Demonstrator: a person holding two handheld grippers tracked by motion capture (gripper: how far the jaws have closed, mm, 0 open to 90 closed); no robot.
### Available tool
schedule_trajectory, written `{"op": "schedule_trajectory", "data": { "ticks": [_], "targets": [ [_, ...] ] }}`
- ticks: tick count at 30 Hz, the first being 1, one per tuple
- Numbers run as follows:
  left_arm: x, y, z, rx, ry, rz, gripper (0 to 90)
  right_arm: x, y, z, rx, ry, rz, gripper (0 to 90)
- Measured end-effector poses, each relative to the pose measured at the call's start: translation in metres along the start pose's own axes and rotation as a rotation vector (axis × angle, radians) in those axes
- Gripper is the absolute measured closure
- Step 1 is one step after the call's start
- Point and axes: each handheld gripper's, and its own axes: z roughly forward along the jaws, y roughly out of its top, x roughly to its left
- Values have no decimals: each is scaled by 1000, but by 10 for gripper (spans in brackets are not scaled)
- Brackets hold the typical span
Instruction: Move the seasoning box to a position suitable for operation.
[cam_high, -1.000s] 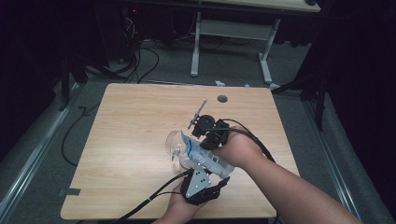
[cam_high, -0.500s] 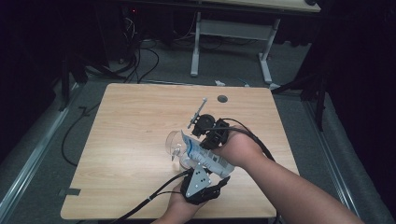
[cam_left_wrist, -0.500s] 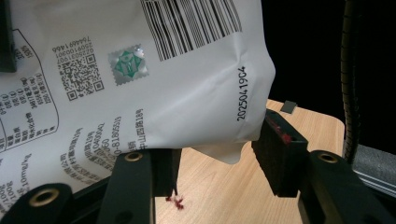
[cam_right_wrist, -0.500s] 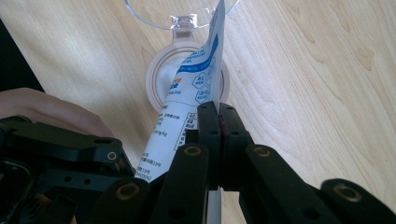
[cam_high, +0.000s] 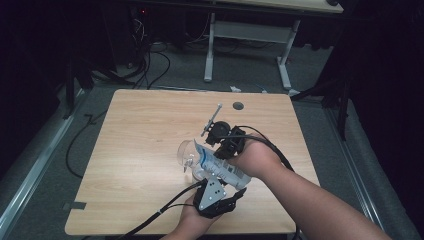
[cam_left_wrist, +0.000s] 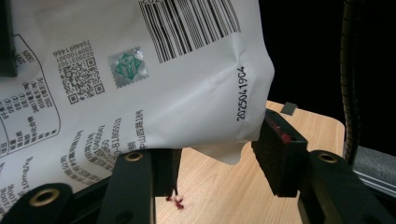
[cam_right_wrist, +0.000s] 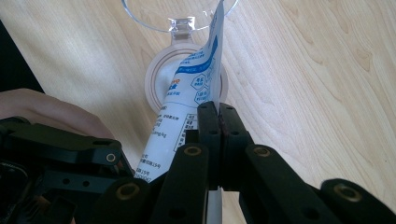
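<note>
A white pouch with blue print (cam_high: 214, 161) hangs tilted between both grippers over a clear stemmed glass (cam_high: 186, 153). My left gripper (cam_high: 222, 176) is shut on the pouch's bulging lower end; in the left gripper view the barcode side (cam_left_wrist: 140, 84) sits between the pads (cam_left_wrist: 275, 149). My right gripper (cam_high: 220, 150) is shut on the pouch's thin upper edge (cam_right_wrist: 196, 88), jaws pressed together (cam_right_wrist: 218, 112). The pouch's top corner leans against the glass's bowl (cam_right_wrist: 180, 14), above its round foot (cam_right_wrist: 159, 79).
A thin metal rod (cam_high: 212, 119) lies just behind the right gripper. A round grommet hole (cam_high: 238, 106) sits near the far edge. Red specks (cam_left_wrist: 175, 201) dot the wooden tabletop (cam_high: 140, 125). The left gripper's cable (cam_high: 165, 207) trails off the front edge.
</note>
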Motion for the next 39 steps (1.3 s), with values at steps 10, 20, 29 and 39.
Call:
{"op": "schedule_trajectory", "data": {
  "ticks": [10,20,29,39],
  "targets": [
    [0,1,-1,-3,1,1,539,0,0,0,-7,1,0,900],
    [1,2,-2,-6,3,1,540,0,1,0,-12,4,3,900],
    [2,2,-3,-7,6,2,541,0,2,0,-10,1,-1,900],
    [1,3,-3,-15,7,-2,542,0,2,0,-15,1,-1,899]
  ]
}}
